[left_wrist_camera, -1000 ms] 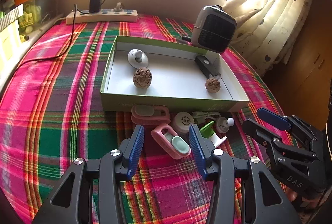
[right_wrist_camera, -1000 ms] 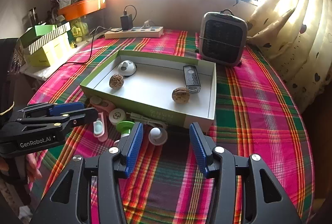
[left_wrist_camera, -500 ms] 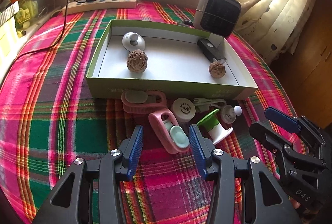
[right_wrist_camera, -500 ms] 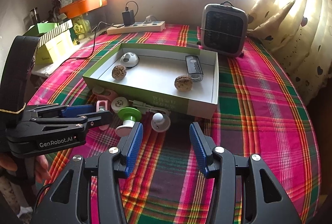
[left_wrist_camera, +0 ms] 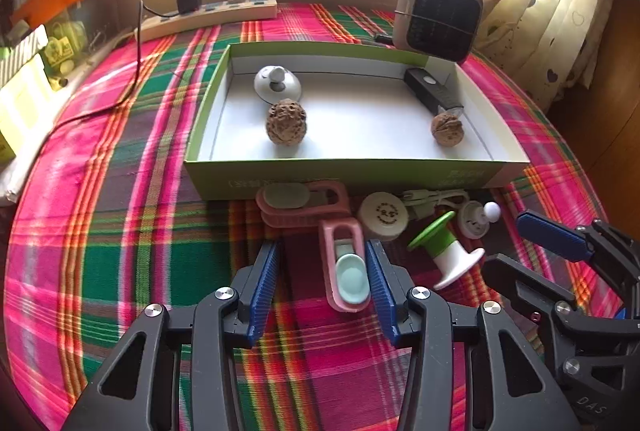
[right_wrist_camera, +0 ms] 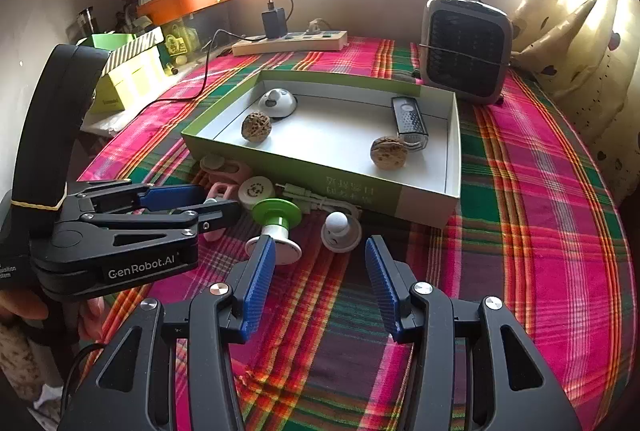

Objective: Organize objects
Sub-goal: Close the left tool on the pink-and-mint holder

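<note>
My left gripper (left_wrist_camera: pixel 322 271) is open low over the plaid cloth. A pink clip with a teal pad (left_wrist_camera: pixel 346 271) lies lengthwise between its fingers, close to the right pad (left_wrist_camera: pixel 378 283) and well apart from the left one. My right gripper (right_wrist_camera: pixel 320 271) is open with nothing between its fingers. A white knob (right_wrist_camera: pixel 340 229) sits just ahead of it, and a green-and-white spool (right_wrist_camera: pixel 276 225) lies by its left fingertip. Behind them stands the green box (left_wrist_camera: pixel 340 171), which holds two walnuts (left_wrist_camera: pixel 286 123), a white dome (left_wrist_camera: pixel 277 82) and a black grater (left_wrist_camera: pixel 432 93).
A second pink clip (left_wrist_camera: pixel 300 199), a round white cap (left_wrist_camera: pixel 383 215) and a white cable (left_wrist_camera: pixel 432 197) lie against the box's front wall. A grey heater (left_wrist_camera: pixel 438 19) stands behind the box and a power strip (left_wrist_camera: pixel 208 17) runs along the wall. A hand (right_wrist_camera: pixel 24 309) holds the left gripper.
The left gripper has turned, so the pink clip now lies straight between its fingers, nearer the right pad. The right gripper has closed in a little on the spool and the knob.
</note>
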Available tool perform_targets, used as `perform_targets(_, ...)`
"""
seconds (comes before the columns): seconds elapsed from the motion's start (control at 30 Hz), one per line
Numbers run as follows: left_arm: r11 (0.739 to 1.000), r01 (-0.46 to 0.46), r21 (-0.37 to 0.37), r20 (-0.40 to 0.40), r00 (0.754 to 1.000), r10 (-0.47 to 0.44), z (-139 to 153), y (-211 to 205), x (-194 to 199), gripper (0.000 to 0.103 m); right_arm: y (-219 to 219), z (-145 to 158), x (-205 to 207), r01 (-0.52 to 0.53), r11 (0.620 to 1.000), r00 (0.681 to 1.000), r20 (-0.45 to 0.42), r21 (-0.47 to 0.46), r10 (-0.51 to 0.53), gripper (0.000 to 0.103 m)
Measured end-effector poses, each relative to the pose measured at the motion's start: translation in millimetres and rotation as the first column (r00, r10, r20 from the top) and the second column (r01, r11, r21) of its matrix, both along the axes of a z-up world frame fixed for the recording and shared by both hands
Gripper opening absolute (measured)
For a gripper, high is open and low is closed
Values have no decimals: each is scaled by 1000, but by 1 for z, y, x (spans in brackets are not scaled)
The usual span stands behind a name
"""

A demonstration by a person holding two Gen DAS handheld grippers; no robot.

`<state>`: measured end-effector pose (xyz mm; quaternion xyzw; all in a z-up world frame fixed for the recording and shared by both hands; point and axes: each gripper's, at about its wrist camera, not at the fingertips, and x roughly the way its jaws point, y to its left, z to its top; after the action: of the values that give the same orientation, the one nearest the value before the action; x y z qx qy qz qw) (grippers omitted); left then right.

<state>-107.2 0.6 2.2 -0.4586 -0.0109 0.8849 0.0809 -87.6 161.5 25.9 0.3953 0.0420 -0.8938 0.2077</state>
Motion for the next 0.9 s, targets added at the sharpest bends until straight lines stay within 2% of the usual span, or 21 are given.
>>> perform_targets(0.1, 1000, -6, 3, -4, 1000, 6, 0, -4, -1, 43, -2, -2, 0, -16, 1000, 1000, 6, -4, 16, 48)
perform_targets(0.37, 1000, 0, 5, -12, 1000, 0, 0, -10, 1, 35, -13, -5, 1, -62, 998, 998, 20, -16, 62, 48)
perform_targets(0.5, 1000, -15, -4, -11, 1000, 15, 0, -17, 3, 22, -19, -7, -1, -75, 997, 997, 32, -17, 76, 48)
perform_targets(0.9, 999, -14, 39, -13, 1000, 15, -2, -37, 6, 20, -38, -19, -15, -87, 996, 994, 68, 17, 86, 48)
